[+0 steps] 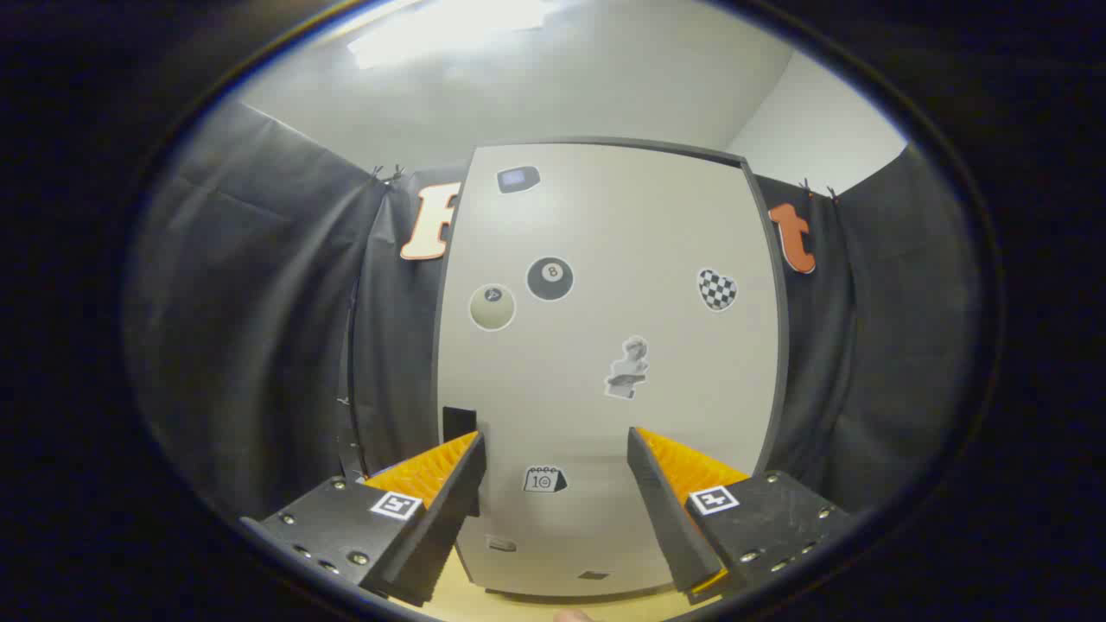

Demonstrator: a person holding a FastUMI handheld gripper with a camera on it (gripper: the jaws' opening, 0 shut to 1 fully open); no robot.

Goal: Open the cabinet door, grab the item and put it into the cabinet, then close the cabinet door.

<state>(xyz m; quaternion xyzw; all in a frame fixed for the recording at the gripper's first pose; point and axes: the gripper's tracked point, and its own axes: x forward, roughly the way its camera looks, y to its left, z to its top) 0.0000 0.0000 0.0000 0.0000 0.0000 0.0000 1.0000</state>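
My gripper (553, 449) stood with its two fingers spread wide and nothing between them. Each finger showed a dark, flat inner face, an orange ribbed backing, and a black plate with screws and a small square marker.

The relation that governed the coming move, as I judged it: the cabinet door (639, 225) lay straight ahead of the fingers and beyond their tips, shut, facing me squarely, its long axis upright. A small dark rectangular piece (459, 422) sat on the door's left edge, just above the tip of the left finger. I took it for the handle, though I could not be sure of its form. If so, the left finger was the nearer one, and the opening would call for a shift to the left.

The door was a smooth, matte, pale panel with a thin dark frame and rounded upper corners. Flat stickers were scattered across it: a black eight-ball (549, 278), a pale ball (492, 307), a chequered heart (716, 288), a small bust (628, 368), and a calendar (544, 479) seen in the gap between the fingers.

A light wooden surface (458, 596) ran under the fingers to the foot of the cabinet. The item to be stored was not something I could point to.
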